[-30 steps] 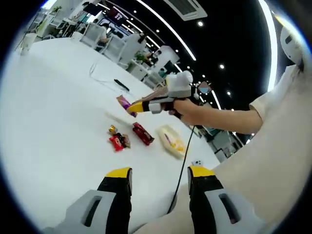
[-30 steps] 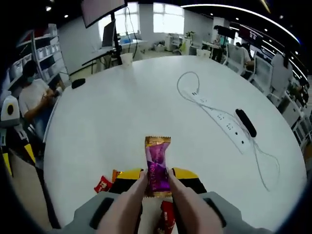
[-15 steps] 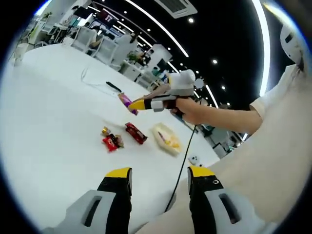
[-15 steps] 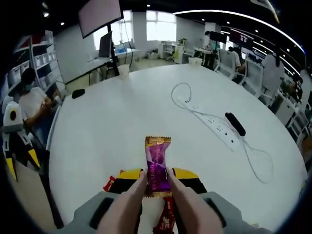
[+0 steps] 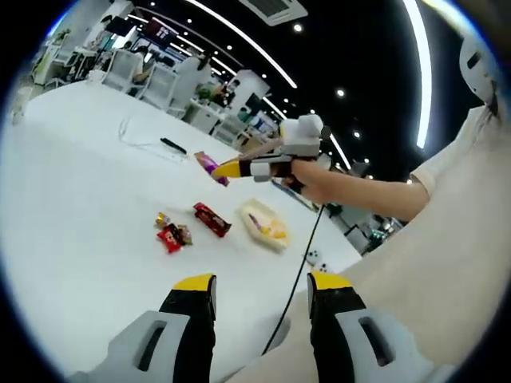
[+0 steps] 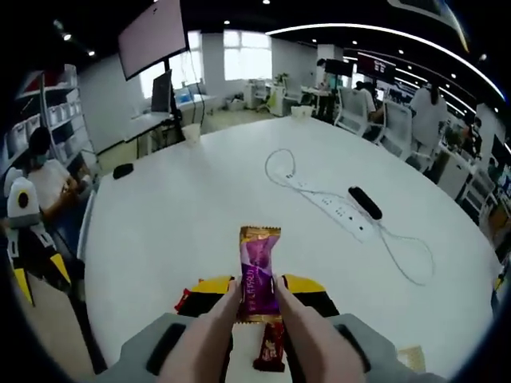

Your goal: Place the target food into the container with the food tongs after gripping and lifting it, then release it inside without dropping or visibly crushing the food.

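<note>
**Candy held high, tray down below**

The right tongs (image 6: 257, 289) are squeezed on the purple candy (image 6: 257, 271), which sticks straight out past their tips. The pale container (image 5: 264, 226) sits on the white desk (image 5: 88, 207) under and a bit ahead of them, probably with a snack already inside. The left tongs (image 5: 262, 286) are wide apart, holding nothing, much farther off.

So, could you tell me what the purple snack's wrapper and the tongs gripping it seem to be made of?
The purple snack seems wrapped in glossy plastic or foil film: it shines, and its gold ends are crimped. The tongs look like smooth matte plastic or silicone, an even beige without metallic glint; I cannot tell which.
</note>
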Demonstrator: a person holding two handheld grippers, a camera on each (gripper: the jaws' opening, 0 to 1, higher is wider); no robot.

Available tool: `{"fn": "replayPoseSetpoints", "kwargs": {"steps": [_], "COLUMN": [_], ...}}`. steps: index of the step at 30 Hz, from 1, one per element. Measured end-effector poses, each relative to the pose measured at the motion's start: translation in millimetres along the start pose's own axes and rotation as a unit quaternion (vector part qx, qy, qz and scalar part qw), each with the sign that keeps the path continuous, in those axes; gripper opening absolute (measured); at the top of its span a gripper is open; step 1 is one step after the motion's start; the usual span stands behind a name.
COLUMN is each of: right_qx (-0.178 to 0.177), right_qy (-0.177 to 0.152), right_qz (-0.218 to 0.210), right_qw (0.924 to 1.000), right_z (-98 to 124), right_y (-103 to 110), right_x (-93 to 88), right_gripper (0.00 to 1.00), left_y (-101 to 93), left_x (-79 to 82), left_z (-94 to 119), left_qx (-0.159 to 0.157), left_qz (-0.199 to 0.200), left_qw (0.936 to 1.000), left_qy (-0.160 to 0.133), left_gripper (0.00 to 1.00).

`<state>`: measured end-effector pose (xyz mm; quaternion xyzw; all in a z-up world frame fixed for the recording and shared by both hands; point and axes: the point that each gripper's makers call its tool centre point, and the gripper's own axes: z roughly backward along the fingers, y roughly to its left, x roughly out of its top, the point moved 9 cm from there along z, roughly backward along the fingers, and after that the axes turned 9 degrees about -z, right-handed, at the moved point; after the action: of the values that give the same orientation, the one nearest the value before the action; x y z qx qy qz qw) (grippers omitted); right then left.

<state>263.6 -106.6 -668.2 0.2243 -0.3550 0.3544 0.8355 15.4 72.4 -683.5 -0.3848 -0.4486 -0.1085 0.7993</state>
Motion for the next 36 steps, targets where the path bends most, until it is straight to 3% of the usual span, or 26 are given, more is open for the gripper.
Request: {"fn": "replayPoseSetpoints", "kwargs": {"steps": [6, 20, 36], "right_qx": [-0.019, -0.046, -0.064], "right_qy": [-0.022, -0.038, -0.056], "right_qz": [-0.031, -0.046, -0.071], "right_qw": [0.9991, 0.9972, 0.9939], "right_z": [19, 47, 66], "right_y": [-12, -35, -39], "right_x": [-5.5, -21.5, -28.7], "right_gripper": [0.22, 0.22, 0.22], "left_y": [-6.7, -17.8, -25.2], "left_x": [-1.2, 3.7, 0.2], "left_z": [1, -10, -10], "left_qx": [-0.007, -0.03, -0.037], "left_qz": [-0.007, -0.03, -0.034], "left_qw": [0.9999, 0.9989, 0.9985], "left_qy": [0.008, 0.021, 0.023], "left_gripper": [0.45, 0.45, 0.45]}}
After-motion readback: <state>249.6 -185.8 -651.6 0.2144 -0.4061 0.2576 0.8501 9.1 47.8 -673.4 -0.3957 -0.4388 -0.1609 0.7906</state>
